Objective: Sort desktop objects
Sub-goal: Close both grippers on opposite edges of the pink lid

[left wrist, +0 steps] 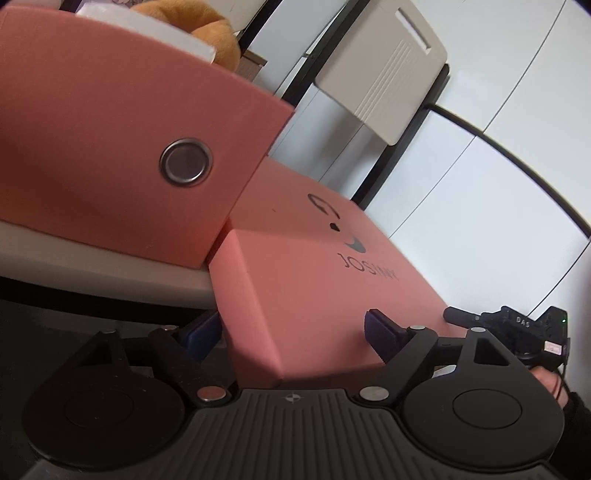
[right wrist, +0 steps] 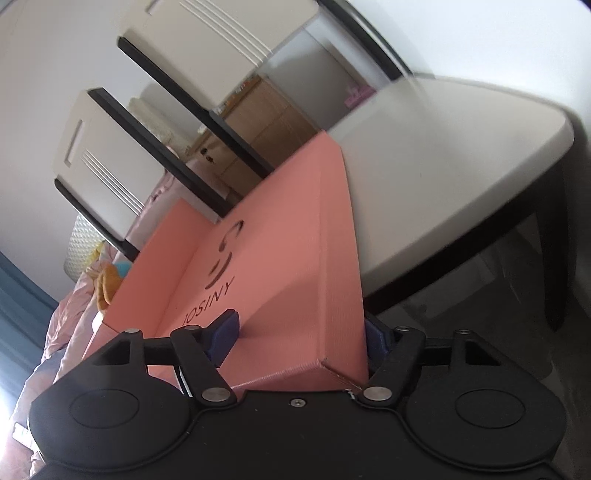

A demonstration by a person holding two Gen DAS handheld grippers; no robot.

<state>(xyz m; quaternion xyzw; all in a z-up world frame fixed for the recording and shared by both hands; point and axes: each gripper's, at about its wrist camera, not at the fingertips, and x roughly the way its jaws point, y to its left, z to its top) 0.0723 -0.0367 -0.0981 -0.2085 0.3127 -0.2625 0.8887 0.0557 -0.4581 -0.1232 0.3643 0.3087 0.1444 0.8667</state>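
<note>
A: Left wrist view. Left gripper (left wrist: 291, 332) straddles the near corner of the pink lid (left wrist: 314, 266). One blue pad (left wrist: 380, 330) lies on the printed top at 4 o'clock; the other sits under the lid's edge at 8 o'clock. Pinching the lid, top and underside.

B: Right wrist view agrees. Right gripper (right wrist: 303, 332) is clamped on the same lid (right wrist: 280, 266): one pad (right wrist: 225, 328) on the top face at 7 o'clock, the other against the side wall at 5 o'clock. Black logo and lettering run up the lid's middle.

A: Where does the lid sit?

B: Tilted, far end toward the white table (right wrist: 461, 177) at 2 o'clock. Whether it touches the tabletop, cannot tell.

A: From the left camera, a pink box (left wrist: 110, 147) with a round metal grommet (left wrist: 185, 161) fills 10 o'clock, resting on the table edge, just beside the lid. An orange plush toy (left wrist: 218, 33) shows above its rim at 11 o'clock.

B: White chair backs (right wrist: 207, 40) with black frames at 11 o'clock here.

A: The right gripper shows in my frame at 3 o'clock, at the lid's other edge.
</note>
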